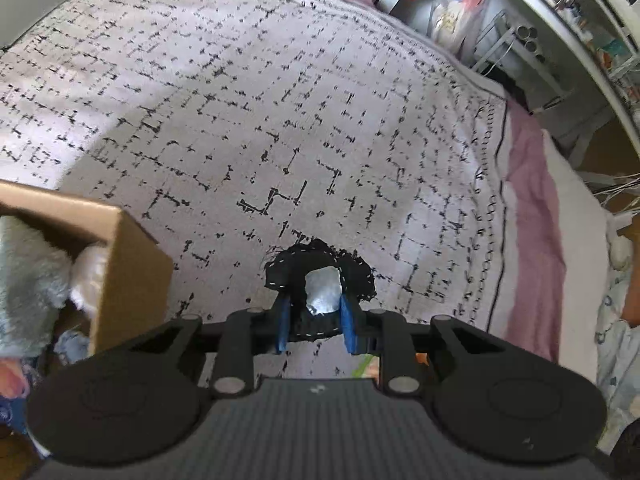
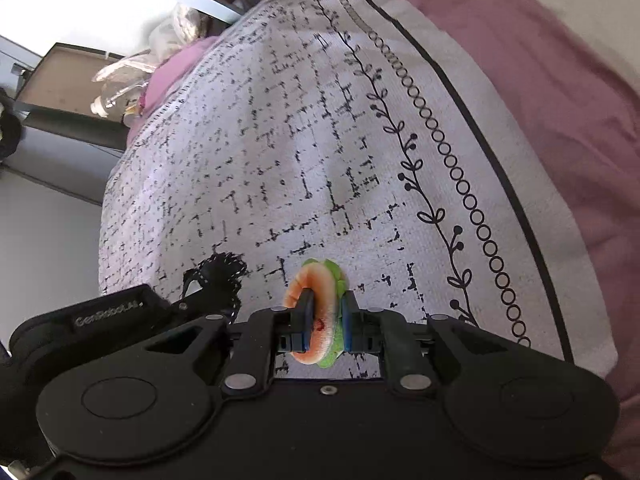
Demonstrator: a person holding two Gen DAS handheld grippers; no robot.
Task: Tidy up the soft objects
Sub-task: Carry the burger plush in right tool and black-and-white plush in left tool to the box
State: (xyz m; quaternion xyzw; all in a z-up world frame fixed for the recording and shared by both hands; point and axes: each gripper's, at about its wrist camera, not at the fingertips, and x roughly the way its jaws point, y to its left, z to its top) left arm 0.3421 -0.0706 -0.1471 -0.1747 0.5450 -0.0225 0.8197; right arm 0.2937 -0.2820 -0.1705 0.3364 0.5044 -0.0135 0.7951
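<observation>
My left gripper is shut on a black soft toy with a white patch and holds it above the patterned blanket. A cardboard box stands at the lower left of the left wrist view, with a pale blue plush and a white plush inside. My right gripper is shut on an orange, white and green soft toy above the same blanket. The black toy and the left gripper body show to its left in the right wrist view.
A pink sheet runs along the blanket's right edge. White shelves with bags and clutter stand beyond the bed. In the right wrist view a dark cabinet and bottles are at the far left.
</observation>
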